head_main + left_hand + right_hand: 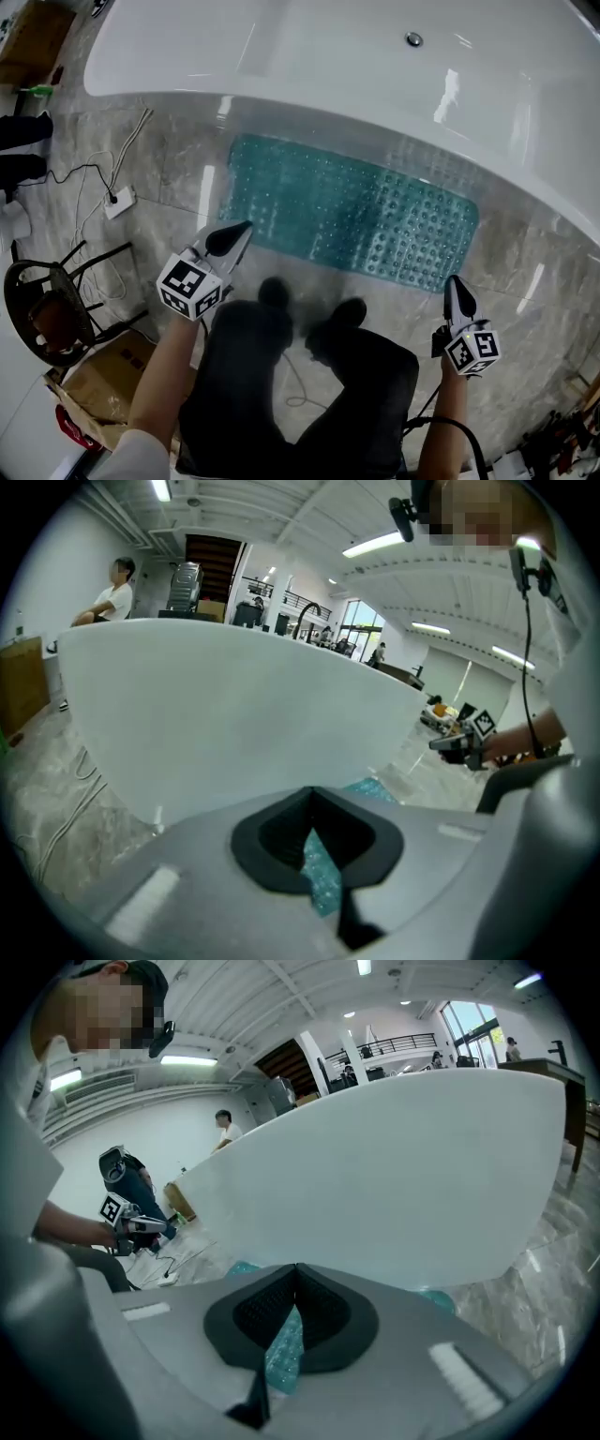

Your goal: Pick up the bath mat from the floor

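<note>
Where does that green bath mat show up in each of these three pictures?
Head view: bath mat, centre of the picture.
Left gripper view: teal sliver, low centre.
Right gripper view: teal sliver, low centre.
Shared landmark: white bathtub behind it.

Shows a glossy grey marble floor, streaked with reflected light. Bears a white bathtub along the far side, with a teal studded bath mat lying flat just in front of it. Holds, toward the left edge, a white power strip with thin cables trailing off, a black metal stool nearer, and a cardboard box by the near left corner.
</note>
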### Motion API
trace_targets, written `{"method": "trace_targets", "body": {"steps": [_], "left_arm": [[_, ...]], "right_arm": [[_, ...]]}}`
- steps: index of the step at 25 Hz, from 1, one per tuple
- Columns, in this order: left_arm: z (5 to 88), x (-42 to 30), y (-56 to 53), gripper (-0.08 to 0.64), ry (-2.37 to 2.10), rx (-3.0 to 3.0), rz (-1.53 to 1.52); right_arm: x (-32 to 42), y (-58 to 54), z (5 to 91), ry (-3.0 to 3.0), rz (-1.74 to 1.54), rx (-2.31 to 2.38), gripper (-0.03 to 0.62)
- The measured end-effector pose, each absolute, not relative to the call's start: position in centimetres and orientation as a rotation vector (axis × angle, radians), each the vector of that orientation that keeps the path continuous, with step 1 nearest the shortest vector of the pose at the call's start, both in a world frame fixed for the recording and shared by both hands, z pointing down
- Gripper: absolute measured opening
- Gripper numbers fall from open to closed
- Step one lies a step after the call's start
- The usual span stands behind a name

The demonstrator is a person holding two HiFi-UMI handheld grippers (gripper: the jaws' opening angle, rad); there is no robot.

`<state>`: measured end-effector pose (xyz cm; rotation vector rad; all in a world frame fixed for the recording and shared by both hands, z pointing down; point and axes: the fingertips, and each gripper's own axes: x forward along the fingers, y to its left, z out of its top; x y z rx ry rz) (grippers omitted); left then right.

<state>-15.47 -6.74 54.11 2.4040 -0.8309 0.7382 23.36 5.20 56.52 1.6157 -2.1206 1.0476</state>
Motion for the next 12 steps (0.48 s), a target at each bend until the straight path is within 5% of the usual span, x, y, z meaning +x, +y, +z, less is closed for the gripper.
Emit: {"method": "trace_targets", "body": {"steps": [12], "left_arm": [[66.4,-18.2,-10.0,0.002,-0.827,2.440,0.732]], "right_arm": [[24.4,1.7,67.9,-2.192,0.906,1.577,0.006]]}}
